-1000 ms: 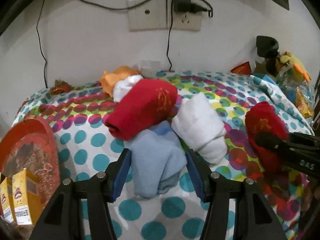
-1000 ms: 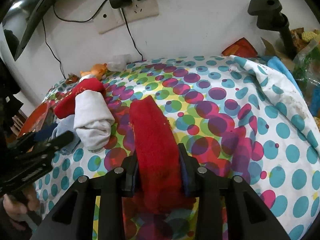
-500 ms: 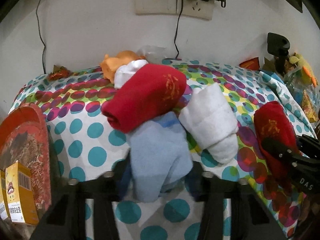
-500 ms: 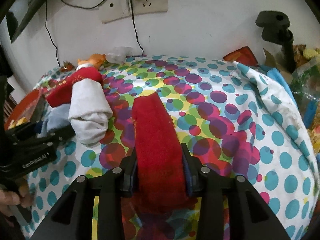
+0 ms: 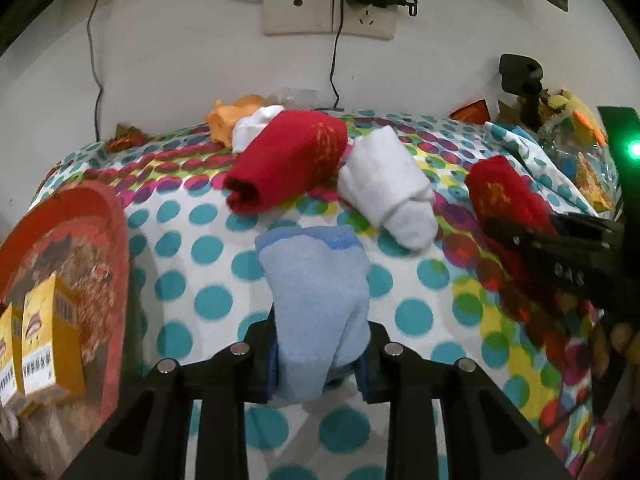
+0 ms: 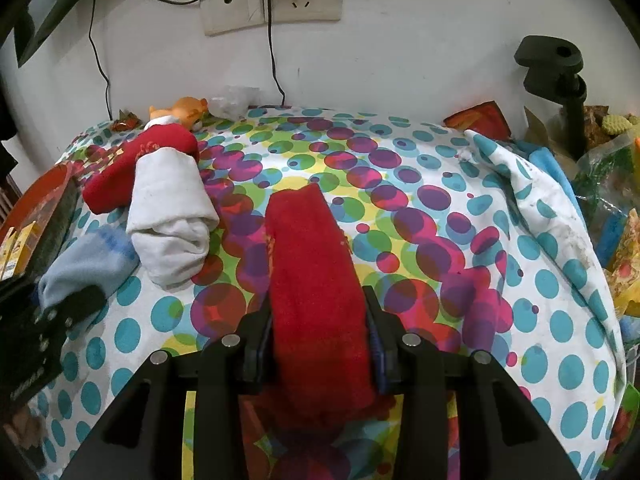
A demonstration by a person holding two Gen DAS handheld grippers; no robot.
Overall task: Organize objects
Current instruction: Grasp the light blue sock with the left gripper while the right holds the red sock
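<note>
"DAS" on right claw (image 5: 520, 236)

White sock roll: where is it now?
In the left wrist view the white sock roll lies right of centre on the dotted cloth, between two red rolls.

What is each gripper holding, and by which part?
Left gripper: light blue sock, near end. Right gripper: red sock, near end.

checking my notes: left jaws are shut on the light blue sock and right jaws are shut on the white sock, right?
Not quite. The left gripper is shut on the light blue sock, but the right gripper is shut on a red sock, not the white one. The right wrist view shows the white sock lying free on the dotted cloth.
</note>
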